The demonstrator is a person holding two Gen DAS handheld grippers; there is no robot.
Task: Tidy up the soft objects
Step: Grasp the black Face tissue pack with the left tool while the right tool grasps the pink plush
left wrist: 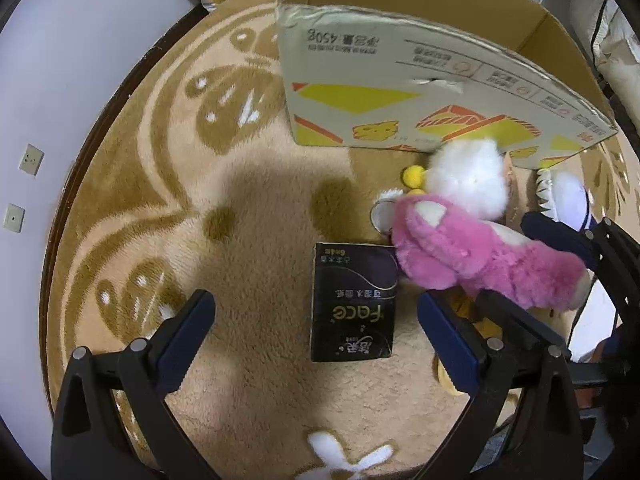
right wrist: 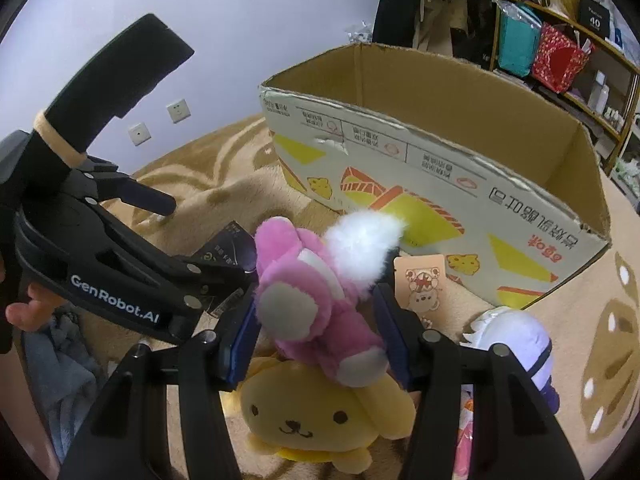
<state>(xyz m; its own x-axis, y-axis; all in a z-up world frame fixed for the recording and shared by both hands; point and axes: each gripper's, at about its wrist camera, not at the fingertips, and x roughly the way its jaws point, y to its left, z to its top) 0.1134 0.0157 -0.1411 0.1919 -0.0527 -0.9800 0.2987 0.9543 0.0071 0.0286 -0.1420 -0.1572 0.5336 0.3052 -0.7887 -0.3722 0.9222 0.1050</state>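
My right gripper point(right wrist: 316, 312) is shut on a pink and white plush toy point(right wrist: 316, 300) and holds it above a yellow dog plush point(right wrist: 316, 412) on the carpet. The pink plush also shows in the left wrist view point(left wrist: 472, 248), lifted to the right. My left gripper point(left wrist: 316, 320) is open and empty above a black tissue pack point(left wrist: 354, 300). An open cardboard box point(right wrist: 440, 168) stands just beyond; it also shows in the left wrist view point(left wrist: 420, 92). A white and navy plush point(right wrist: 516, 344) lies at the right.
A beige patterned carpet point(left wrist: 200, 208) covers the floor. A paper tag point(right wrist: 422, 286) hangs by the pink plush. A blue cloth point(right wrist: 60, 372) lies at the left. Shelves with bags point(right wrist: 560, 52) stand behind the box. A wall with sockets point(right wrist: 160, 120) is at the left.
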